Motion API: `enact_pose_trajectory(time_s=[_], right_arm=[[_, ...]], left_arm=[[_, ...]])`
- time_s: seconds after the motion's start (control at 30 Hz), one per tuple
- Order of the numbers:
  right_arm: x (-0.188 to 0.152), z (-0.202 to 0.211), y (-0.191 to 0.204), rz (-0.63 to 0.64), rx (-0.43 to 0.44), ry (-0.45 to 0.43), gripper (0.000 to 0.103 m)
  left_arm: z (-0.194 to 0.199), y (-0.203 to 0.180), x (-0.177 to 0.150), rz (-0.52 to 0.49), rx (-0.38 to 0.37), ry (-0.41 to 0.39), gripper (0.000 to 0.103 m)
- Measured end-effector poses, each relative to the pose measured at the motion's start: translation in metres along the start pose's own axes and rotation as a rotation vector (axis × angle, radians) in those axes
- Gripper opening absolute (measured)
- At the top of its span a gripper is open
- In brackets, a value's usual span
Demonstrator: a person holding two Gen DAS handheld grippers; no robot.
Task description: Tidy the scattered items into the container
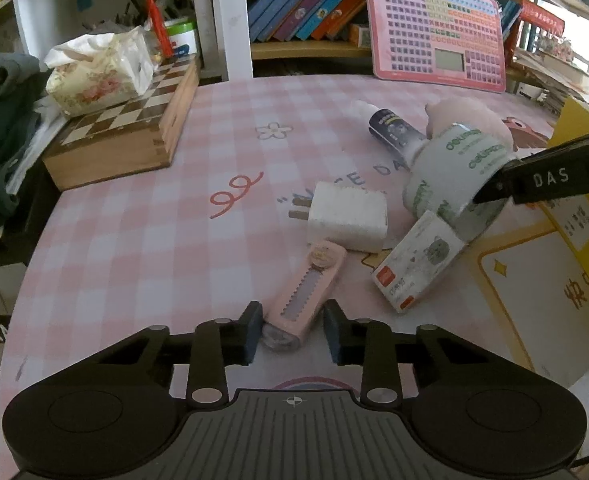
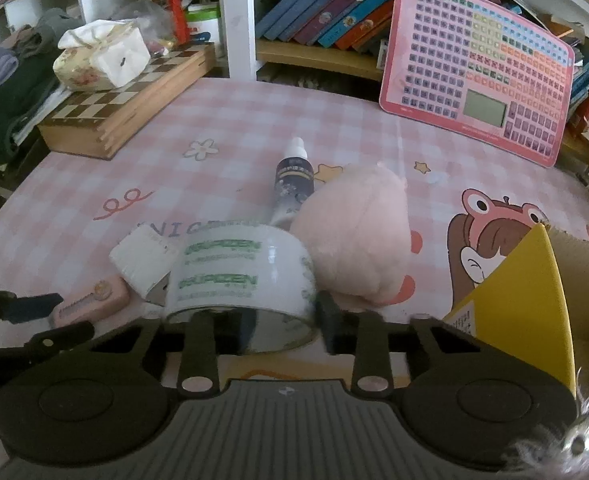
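A pink utility knife (image 1: pixel 302 292) lies on the pink checked tablecloth, its near end between the pads of my left gripper (image 1: pixel 294 320), which is shut on it. My right gripper (image 2: pixel 286 316) is shut on the wall of a clear tape roll (image 2: pixel 242 276) with green print, one finger inside the ring and one outside. In the left wrist view the right gripper (image 1: pixel 490 192) comes in from the right onto the tape roll (image 1: pixel 450 176). A white charger plug (image 1: pixel 348 216), a small printed box (image 1: pixel 418 260), a dark dropper bottle (image 2: pixel 294 176) and a pink plush (image 2: pixel 358 240) lie close by.
A yellow cardboard box (image 2: pixel 526 292) stands open at the right edge. A wooden chessboard case (image 1: pixel 122 132) with a tissue pack (image 1: pixel 98 68) on it sits at the back left. A pink keyboard toy (image 1: pixel 434 28) leans against the bookshelf. Dark clothes are piled at far left.
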State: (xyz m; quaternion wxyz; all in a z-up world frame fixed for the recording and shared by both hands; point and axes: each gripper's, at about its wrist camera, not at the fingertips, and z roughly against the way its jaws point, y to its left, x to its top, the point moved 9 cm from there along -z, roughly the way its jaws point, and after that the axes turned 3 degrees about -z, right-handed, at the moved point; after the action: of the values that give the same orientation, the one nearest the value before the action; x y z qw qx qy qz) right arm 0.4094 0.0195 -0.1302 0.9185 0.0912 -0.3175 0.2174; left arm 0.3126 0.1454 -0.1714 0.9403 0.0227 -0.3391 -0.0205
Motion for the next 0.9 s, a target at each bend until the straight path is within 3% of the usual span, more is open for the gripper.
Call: enact_pose_trajectory(time_s=[0.03, 0.33, 0.9], right_arm=[[0.001, 0.001, -0.002, -0.009, 0.005, -0.006, 0.009], [0.025, 0.035, -0.015, -0.038, 0.003, -0.138, 0.006], [0.005, 0.106, 0.006, -0.021, 0.092, -0.164, 0.006]], left_arm=[[0.0, 0.0, 0.0, -0.001, 0.0, 0.0, 0.024], [0.022, 0.003, 0.01, 0.036, -0.027, -0.047, 0.022], [0.103, 0.013, 0.014, 0.082, -0.047, -0.184, 0.022]])
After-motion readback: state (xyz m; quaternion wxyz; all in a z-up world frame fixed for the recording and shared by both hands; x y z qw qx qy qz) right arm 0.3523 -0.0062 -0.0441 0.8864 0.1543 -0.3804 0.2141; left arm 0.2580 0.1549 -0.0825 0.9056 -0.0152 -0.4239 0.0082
